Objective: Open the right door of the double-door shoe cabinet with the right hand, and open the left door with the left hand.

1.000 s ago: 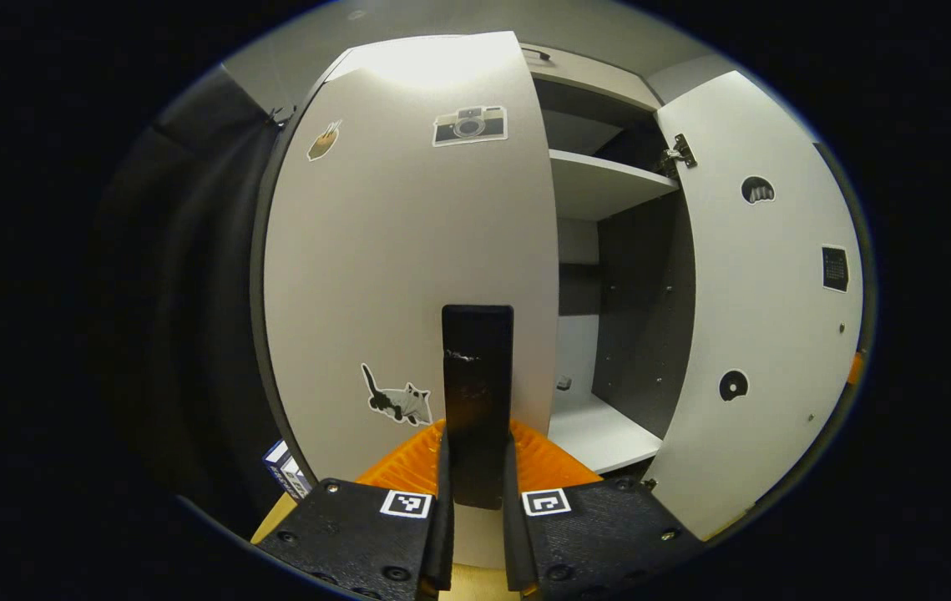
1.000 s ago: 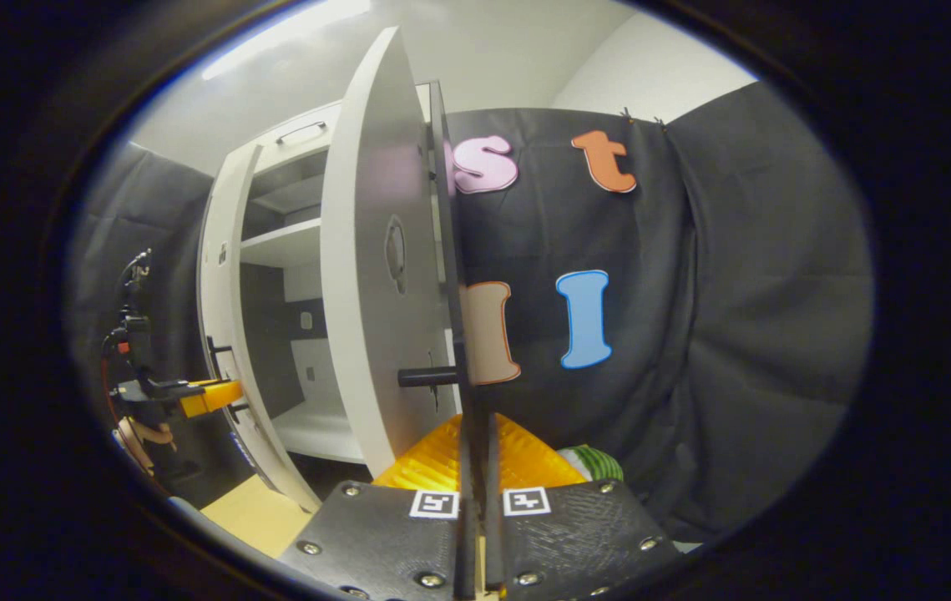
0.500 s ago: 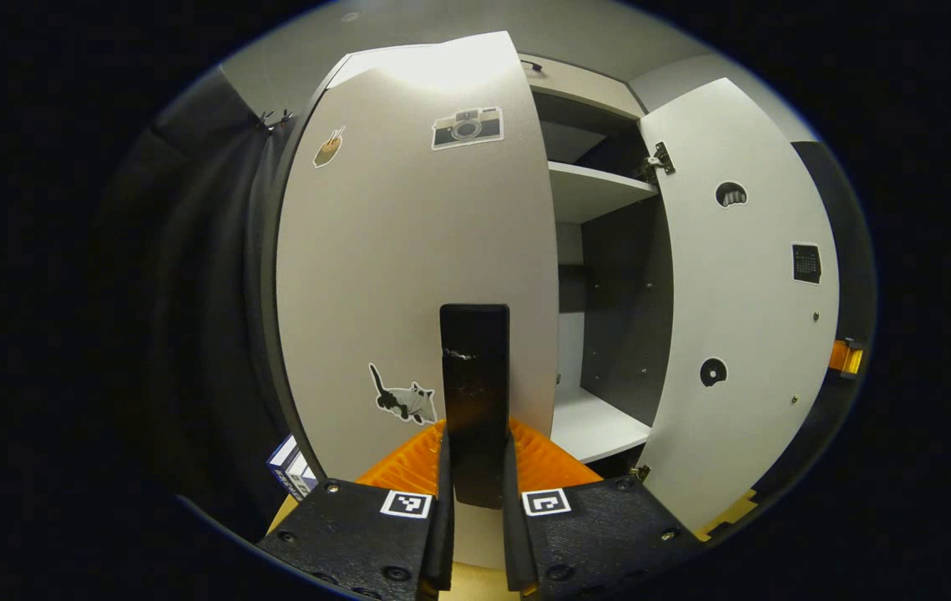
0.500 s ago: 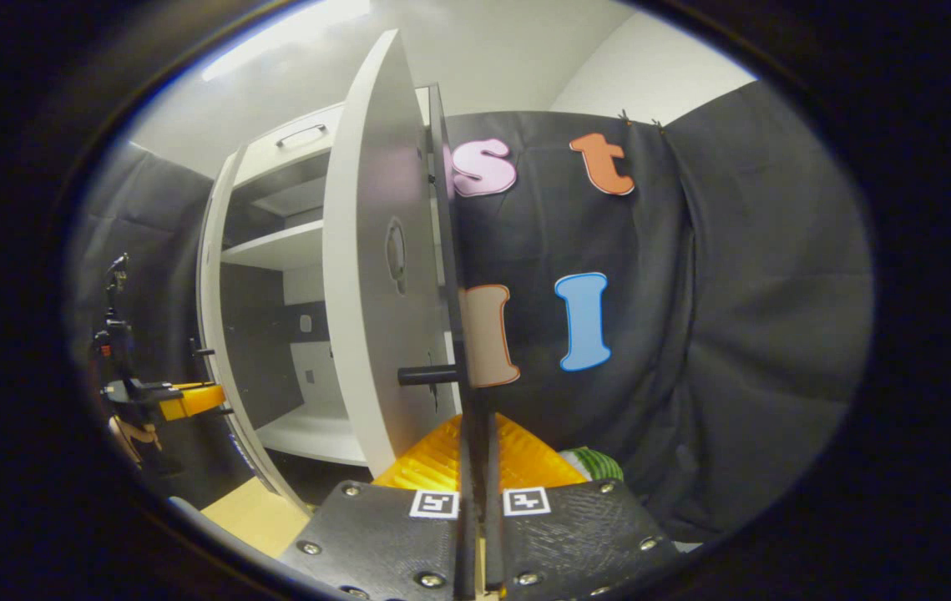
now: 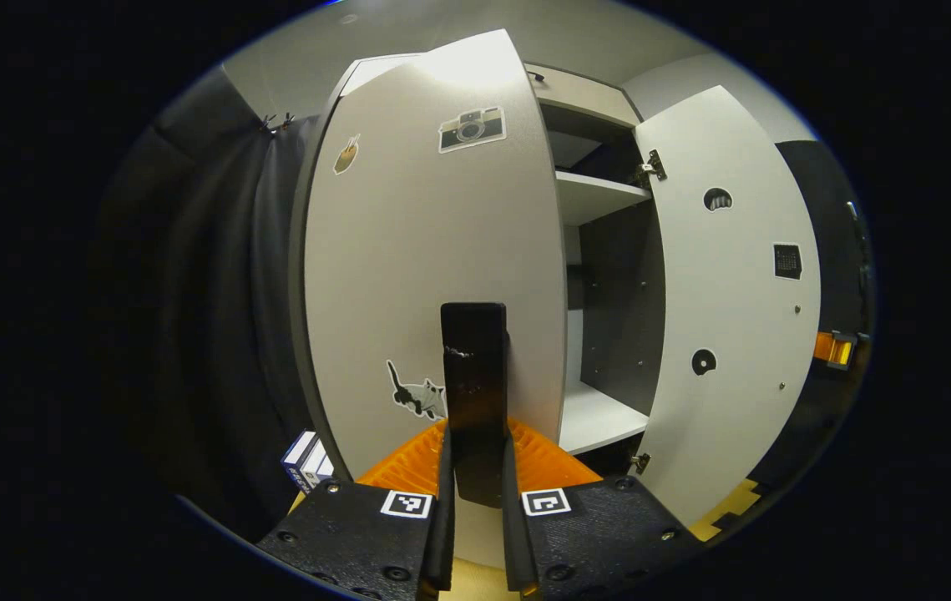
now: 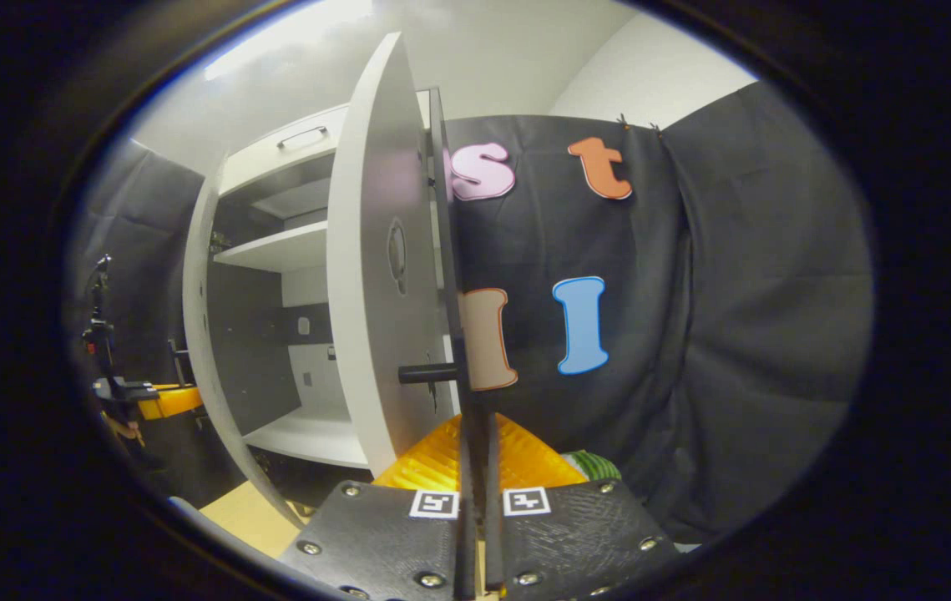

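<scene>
1. Left gripper view, nearest part: the left gripper (image 5: 475,467) has both fingers pressed on the dark, flat handle (image 5: 475,392) of the left door (image 5: 433,275), so it is closed on that handle.
2. Right gripper view, nearest part: the right gripper (image 6: 475,492) is closed on the thin front edge of the right door (image 6: 375,275), at the place of its black bar handle (image 6: 427,374). The door panel stands edge-on between the fingers.
3. A little farther, the left door is a smooth, matte, pale panel with stickers on it: a cat (image 5: 418,394), a camera (image 5: 472,128) and a small brown one (image 5: 346,154). It is swung out only partly.
4. The right door, seen from the left gripper view (image 5: 730,292), is swung out more widely. Its inner face is pale, with round dark marks and a metal hinge (image 5: 649,167).
5. Farthest is the inside of the shoe cabinet (image 5: 600,275): a white shelf (image 5: 596,196), a white floor board and dark side walls. I see no shoes there.
6. Risks, in my judgement: the handle is narrow and smooth, so the left fingers could slip off if the pull does not follow the arc of the door. The right grip holds a thin edge and could slide or twist. If the right door is pushed too far, the hinge may be strained, or the panel may meet the black cloth wall behind it.
</scene>
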Tool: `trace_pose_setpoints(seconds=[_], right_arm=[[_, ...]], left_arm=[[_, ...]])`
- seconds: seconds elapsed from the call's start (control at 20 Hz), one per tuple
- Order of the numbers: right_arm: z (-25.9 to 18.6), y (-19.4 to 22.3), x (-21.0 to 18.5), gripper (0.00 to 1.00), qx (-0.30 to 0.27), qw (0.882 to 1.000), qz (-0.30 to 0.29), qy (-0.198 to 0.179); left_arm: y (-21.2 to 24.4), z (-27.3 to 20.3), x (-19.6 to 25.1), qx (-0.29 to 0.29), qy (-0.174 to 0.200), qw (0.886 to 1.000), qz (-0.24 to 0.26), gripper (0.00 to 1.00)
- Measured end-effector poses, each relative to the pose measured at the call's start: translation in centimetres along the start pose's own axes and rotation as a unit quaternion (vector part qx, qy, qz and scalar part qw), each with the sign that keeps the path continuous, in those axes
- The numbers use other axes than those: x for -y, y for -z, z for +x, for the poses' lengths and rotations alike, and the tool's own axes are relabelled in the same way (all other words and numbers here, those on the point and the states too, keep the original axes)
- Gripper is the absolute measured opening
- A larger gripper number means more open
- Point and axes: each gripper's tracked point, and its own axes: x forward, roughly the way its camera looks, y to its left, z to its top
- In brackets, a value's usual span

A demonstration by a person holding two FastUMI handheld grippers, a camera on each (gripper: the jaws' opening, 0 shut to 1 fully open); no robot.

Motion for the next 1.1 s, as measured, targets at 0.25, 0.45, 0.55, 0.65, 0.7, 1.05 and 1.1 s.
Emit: trace_pose_setpoints(seconds=[0.25,0.45,0.55,0.65,0.7,1.05,1.1], right_arm=[[0.0,-0.1,0.1,0.05,0.002,1.0,0.003,0.003],[0.0,-0.1,0.1,0.05,0.006,1.0,0.007,0.003],[0.0,-0.1,0.0,0.05,0.008,1.0,0.011,0.003],[0.0,-0.2,0.0,0.05,0.009,1.0,0.014,0.002],[0.1,-0.1,0.0,0.05,0.01,1.0,0.015,0.002],[0.1,-0.2,0.0,0.05,0.012,1.0,0.02,0.0],[0.1,-0.1,0.0,0.05,0.012,1.0,0.021,-0.001]], left_arm=[[0.0,-1.4,-1.1,0.0,-0.001,1.0,0.005,0.25],[0.0,-2.7,-2.1,0.0,-0.002,1.0,0.008,0.25],[0.1,-3.2,-2.6,0.0,-0.005,1.0,0.013,0.25],[0.1,-3.9,-3.1,0.001,-0.013,1.0,0.02,0.25],[0.1,-4.1,-3.4,0.001,-0.016,1.0,0.025,0.25],[0.4,-5.7,-5.7,0.001,-0.042,0.999,0.022,0.21],[0.4,-6.0,-6.1,-0.001,-0.046,0.999,0.021,0.19]])
